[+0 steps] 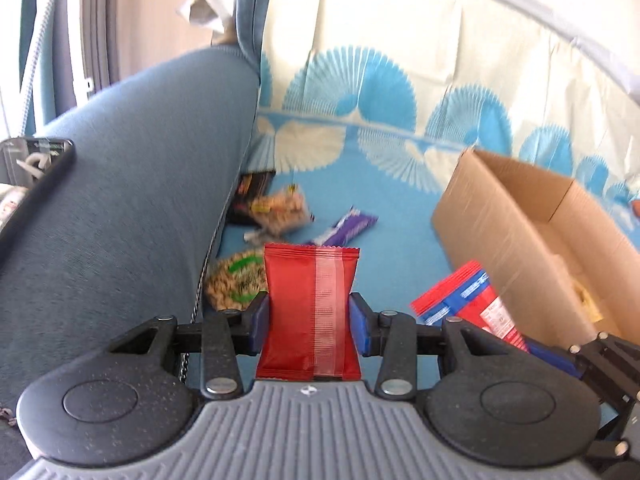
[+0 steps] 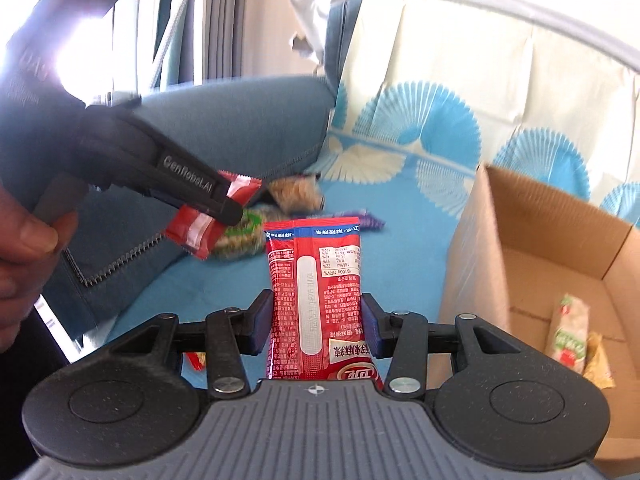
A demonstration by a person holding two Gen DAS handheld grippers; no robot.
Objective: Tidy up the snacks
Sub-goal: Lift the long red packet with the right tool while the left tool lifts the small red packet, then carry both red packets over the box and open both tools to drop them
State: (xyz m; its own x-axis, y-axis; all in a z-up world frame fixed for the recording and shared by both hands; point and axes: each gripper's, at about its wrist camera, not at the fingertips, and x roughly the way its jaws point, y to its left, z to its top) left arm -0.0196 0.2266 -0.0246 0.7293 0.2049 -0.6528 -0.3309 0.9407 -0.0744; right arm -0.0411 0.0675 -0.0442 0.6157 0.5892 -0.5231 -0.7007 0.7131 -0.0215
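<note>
My left gripper [image 1: 309,322] is shut on a plain red snack packet [image 1: 310,280], held above the blue sofa cover. It shows in the right wrist view [image 2: 224,210] at the left with the same packet [image 2: 200,232]. My right gripper [image 2: 317,322] is shut on a red packet with a blue top band [image 2: 314,288], also seen in the left wrist view [image 1: 468,304]. An open cardboard box [image 2: 532,248] stands to the right, holding a green-and-red snack [image 2: 570,334]. Loose snacks lie by the armrest: a peanut bag [image 1: 230,280], a nut bag [image 1: 280,212], a purple bar [image 1: 348,228], a black packet [image 1: 252,196].
The blue sofa armrest [image 1: 132,200] rises at the left with a phone [image 1: 32,176] on it. The backrest with a cream and blue fan-pattern cover [image 1: 400,80] stands behind. The box [image 1: 532,232] sits on the seat at the right.
</note>
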